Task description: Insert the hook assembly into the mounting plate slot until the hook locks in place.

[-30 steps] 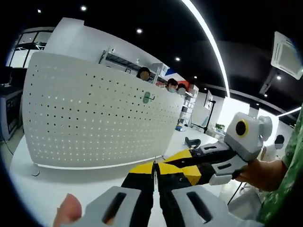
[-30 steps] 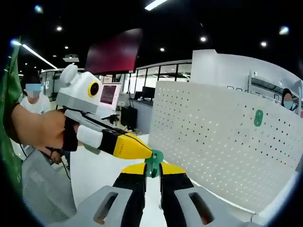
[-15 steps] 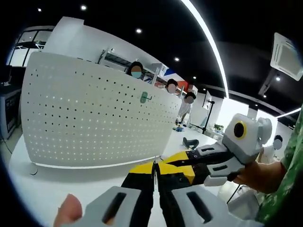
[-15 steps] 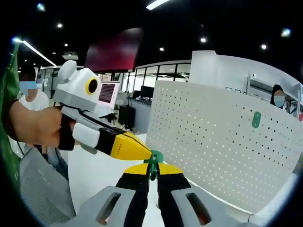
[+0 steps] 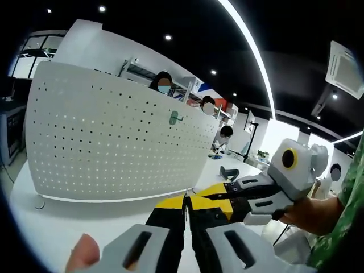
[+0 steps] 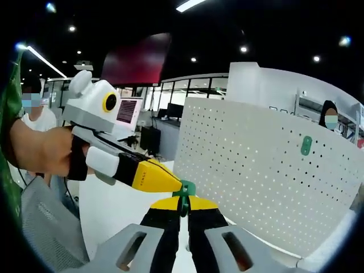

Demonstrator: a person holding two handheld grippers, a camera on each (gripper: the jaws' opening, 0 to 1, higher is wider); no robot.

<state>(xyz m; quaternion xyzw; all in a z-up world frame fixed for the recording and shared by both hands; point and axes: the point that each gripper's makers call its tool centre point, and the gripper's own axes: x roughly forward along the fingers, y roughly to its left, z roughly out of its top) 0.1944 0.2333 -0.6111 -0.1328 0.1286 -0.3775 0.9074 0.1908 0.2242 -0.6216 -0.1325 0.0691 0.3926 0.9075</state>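
The white perforated mounting plate (image 5: 114, 142) stands upright on the table, also seen as the mounting plate (image 6: 267, 170) in the right gripper view. A small green hook (image 5: 174, 118) is fixed high on it, shown too as the mounted hook (image 6: 306, 145). My right gripper (image 6: 183, 206) is shut on a second green hook piece (image 6: 185, 189) that sticks up between its yellow-and-black jaws. The left gripper (image 6: 177, 185) comes in from the left, its shut yellow tip touching that piece. In the left gripper view my left gripper (image 5: 185, 206) is shut, with the right gripper (image 5: 196, 196) meeting it tip to tip.
The white tabletop (image 5: 68, 222) runs under the plate, whose foot (image 5: 38, 203) rests at the left. A dark tool (image 5: 228, 172) lies on a far table. A person's hand (image 6: 48, 151) holds the left gripper. People stand behind the plate.
The right jaws have drawn closer together on the green hook piece than one second ago. Both grippers stay tip to tip, and people behind the plate have shifted.
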